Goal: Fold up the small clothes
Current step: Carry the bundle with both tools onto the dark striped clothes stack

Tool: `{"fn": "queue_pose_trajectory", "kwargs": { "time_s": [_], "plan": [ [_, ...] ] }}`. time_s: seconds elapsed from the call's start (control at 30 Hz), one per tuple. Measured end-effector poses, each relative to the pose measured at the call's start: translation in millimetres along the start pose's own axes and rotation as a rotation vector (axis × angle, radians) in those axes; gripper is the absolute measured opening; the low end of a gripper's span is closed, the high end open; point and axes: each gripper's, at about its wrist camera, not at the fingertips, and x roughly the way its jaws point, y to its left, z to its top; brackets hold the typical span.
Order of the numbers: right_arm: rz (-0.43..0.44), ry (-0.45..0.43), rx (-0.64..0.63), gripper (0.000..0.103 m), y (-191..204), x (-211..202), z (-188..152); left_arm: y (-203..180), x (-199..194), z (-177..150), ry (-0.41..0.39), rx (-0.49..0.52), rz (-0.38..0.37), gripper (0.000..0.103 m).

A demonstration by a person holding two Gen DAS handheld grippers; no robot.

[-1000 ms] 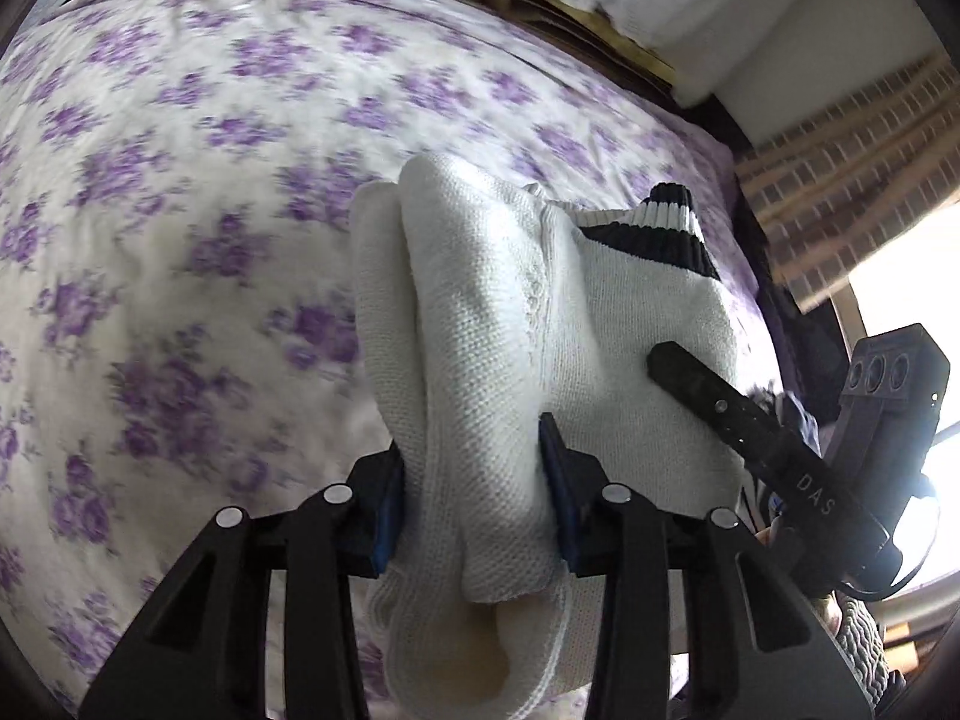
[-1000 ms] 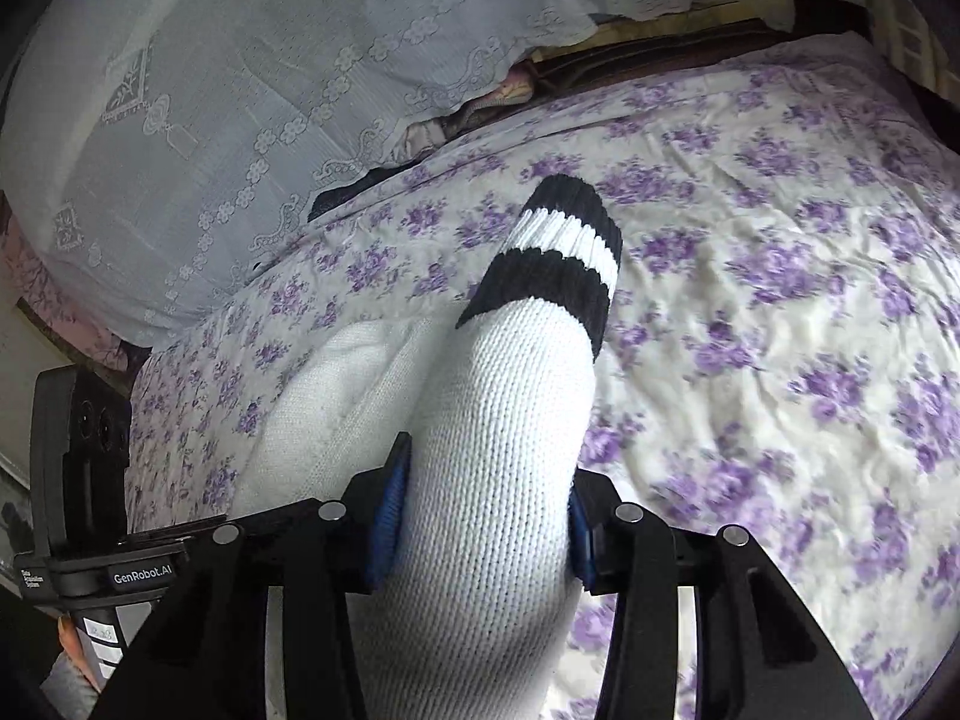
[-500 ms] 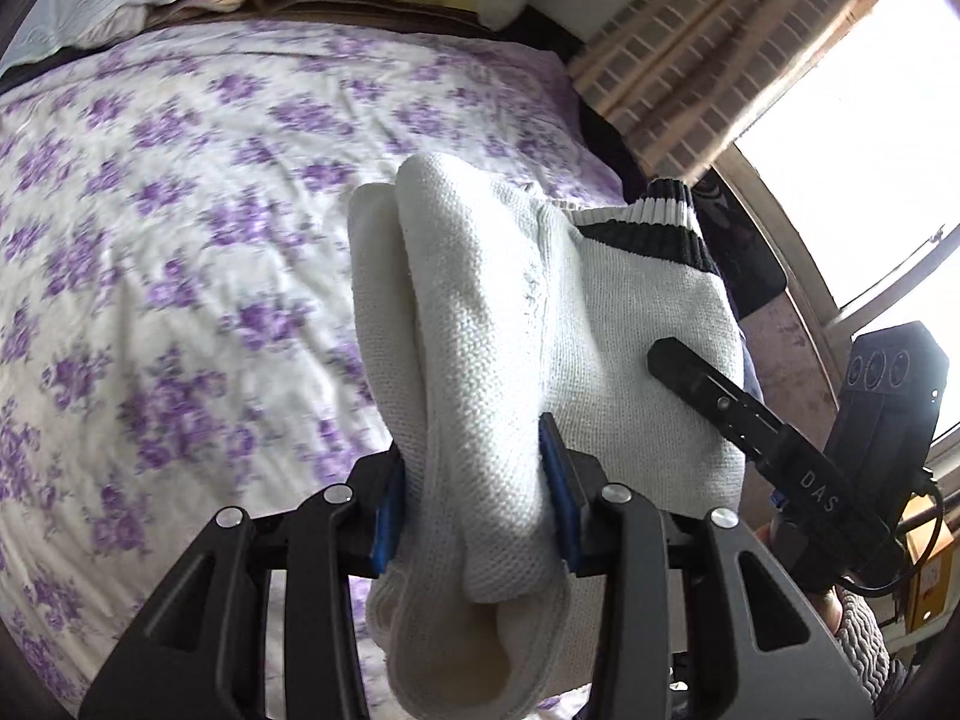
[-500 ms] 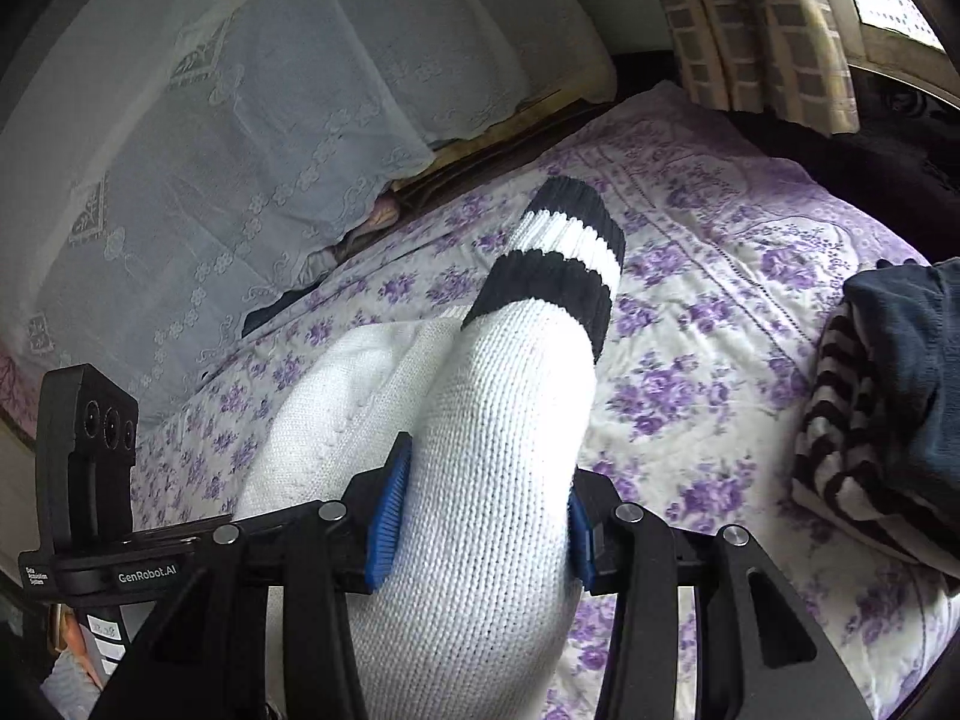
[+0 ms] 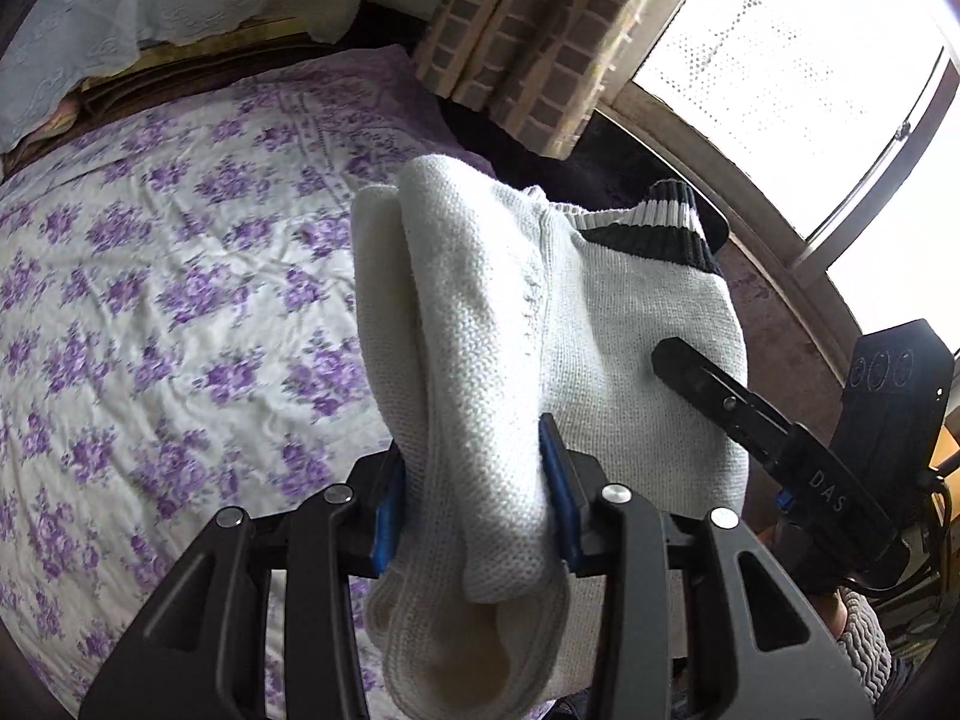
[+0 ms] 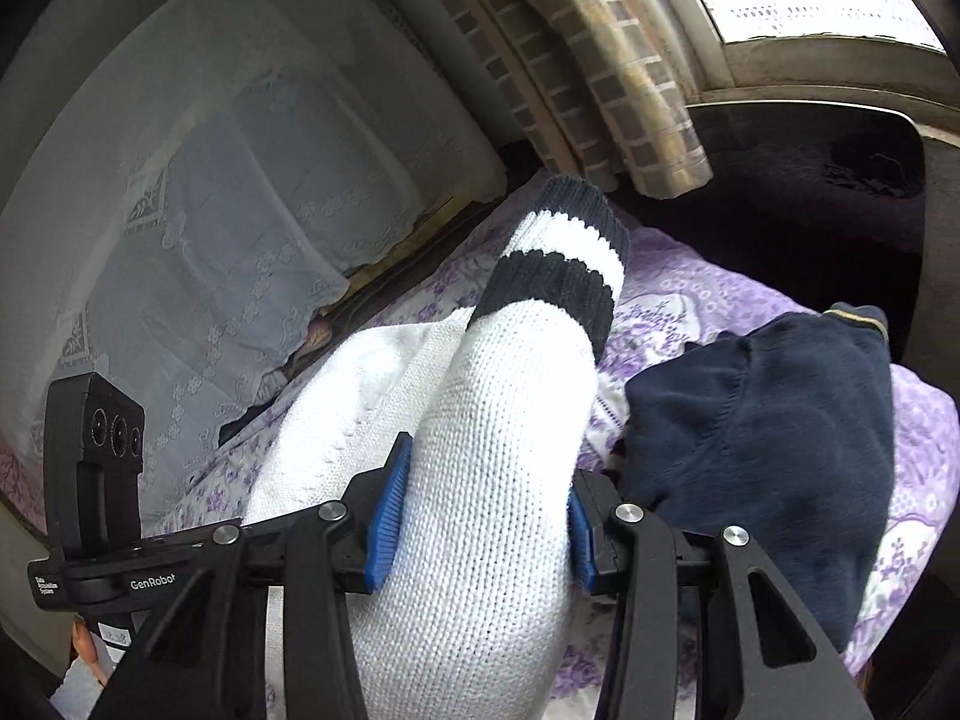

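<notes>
While the left gripper [image 5: 474,492] and right gripper [image 6: 480,516] both pinch the folded cream knitted sweater [image 5: 540,324], it seems ready to join the folded navy garment [image 6: 762,450].

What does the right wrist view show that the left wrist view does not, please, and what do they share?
Only the right wrist view shows the folded navy garment lying on the bedspread beside the right gripper. Only the left wrist view shows the wide open stretch of floral sheet and the left gripper's own grip. Both show the white knit sweater with its black-striped cuff, clamped by both grippers, plus the lace pillow and curtain.
</notes>
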Motion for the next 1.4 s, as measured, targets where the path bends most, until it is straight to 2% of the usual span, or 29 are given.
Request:
{"fn": "queue_pose_trajectory", "kwargs": {
  "time_s": [0.13, 0.3, 0.47, 0.67, 0.73, 0.77, 0.83, 0.87, 0.9, 0.97, 1.13, 1.2, 1.4],
  "plan": [
    [-0.037, -0.046, 0.036, 0.045, -36.0, -23.0, 18.1, -48.0, 23.1, 14.8, 0.009, 0.059, -0.033, 0.038],
    [-0.075, -0.075, 0.093, 0.045, -79.7, -38.8, 28.7, -86.2, 53.4, 28.3, 0.033, 0.114, -0.062, 0.038],
    [-0.086, -0.066, 0.188, 0.045, -121.5, -34.9, 29.8, -105.5, 89.4, 38.2, 0.073, 0.128, -0.062, 0.038],
    [-0.094, -0.02, 0.288, 0.045, -158.8, -12.7, 19.5, -108.1, 131.7, 41.6, 0.129, 0.133, -0.012, 0.039],
    [-0.081, -0.015, 0.313, 0.046, -168.2, -8.4, 15.0, -102.3, 142.3, 41.2, 0.148, 0.119, -0.008, 0.043],
    [-0.084, -0.008, 0.313, 0.048, -171.5, -5.3, 13.7, -98.8, 145.7, 41.0, 0.154, 0.111, -0.008, 0.048],
    [-0.119, 0.016, 0.3, 0.06, -177.8, 2.2, 9.2, -95.2, 150.8, 39.8, 0.166, 0.112, 0.022, 0.059],
    [-0.112, 0.014, 0.303, 0.065, -182.3, 5.2, 6.5, -94.4, 152.9, 39.2, 0.168, 0.119, 0.049, 0.071],
    [-0.105, 0.006, 0.298, 0.066, -185.2, 6.9, 4.0, -92.4, 156.4, 38.1, 0.17, 0.127, 0.083, 0.084],
    [-0.111, 0.0, 0.274, 0.067, -184.7, 9.0, 3.1, -85.9, 162.0, 37.1, 0.177, 0.115, 0.105, 0.093],
    [-0.106, -0.01, 0.257, 0.07, -183.4, 9.9, -0.2, -84.3, 162.6, 32.8, 0.162, 0.121, 0.118, 0.095],
    [-0.118, -0.01, 0.253, 0.075, -184.1, 11.0, -1.3, -86.6, 161.8, 32.2, 0.151, 0.133, 0.136, 0.096],
    [-0.124, -0.006, 0.249, 0.075, -183.3, 11.9, -0.9, -88.1, 160.4, 31.4, 0.139, 0.146, 0.151, 0.097]
  ]
}}
